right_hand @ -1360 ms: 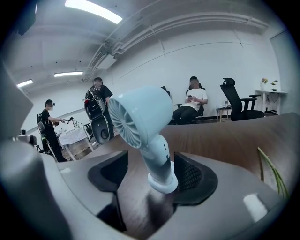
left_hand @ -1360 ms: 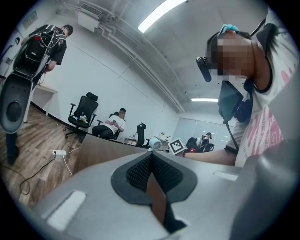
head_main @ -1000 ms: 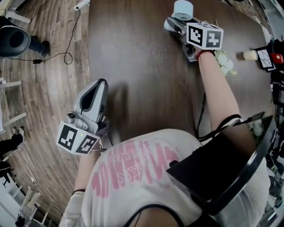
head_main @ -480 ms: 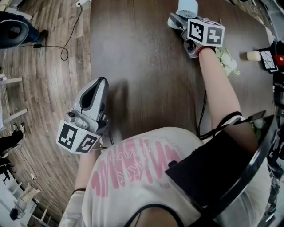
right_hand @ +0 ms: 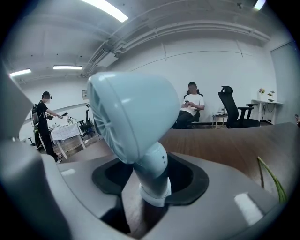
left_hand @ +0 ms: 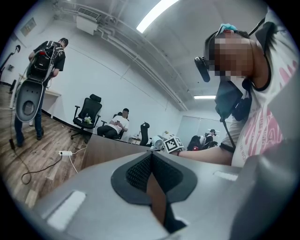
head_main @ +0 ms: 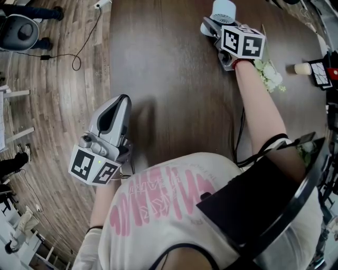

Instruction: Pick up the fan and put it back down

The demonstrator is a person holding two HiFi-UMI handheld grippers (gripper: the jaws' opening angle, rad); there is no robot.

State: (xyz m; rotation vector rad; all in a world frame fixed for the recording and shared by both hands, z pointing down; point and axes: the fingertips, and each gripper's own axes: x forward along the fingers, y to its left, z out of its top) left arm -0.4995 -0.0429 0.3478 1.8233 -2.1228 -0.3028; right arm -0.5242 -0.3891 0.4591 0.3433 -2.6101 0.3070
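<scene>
A pale blue fan [head_main: 222, 8] stands at the far edge of the dark wooden table [head_main: 174, 95]. My right gripper [head_main: 213, 23] reaches it from the near side. In the right gripper view the fan's head [right_hand: 131, 117] fills the middle, and its round stem sits between the dark pads [right_hand: 187, 180], which touch it on both sides. These jaws have just been closing round the stem. My left gripper [head_main: 122, 101] hangs over the table's left edge, shut and with nothing in it; the left gripper view shows its tips [left_hand: 150, 161] meeting.
White flowers [head_main: 269, 74], a small cream cup [head_main: 302, 68] and a marker card [head_main: 319, 71] lie at the far right. A black cable [head_main: 240, 132] runs along the table by my right arm. Wood floor with a cord [head_main: 79, 58] lies to the left.
Only the head view shifts a little. Both grippers keep their places, and the right one stays at the fan.
</scene>
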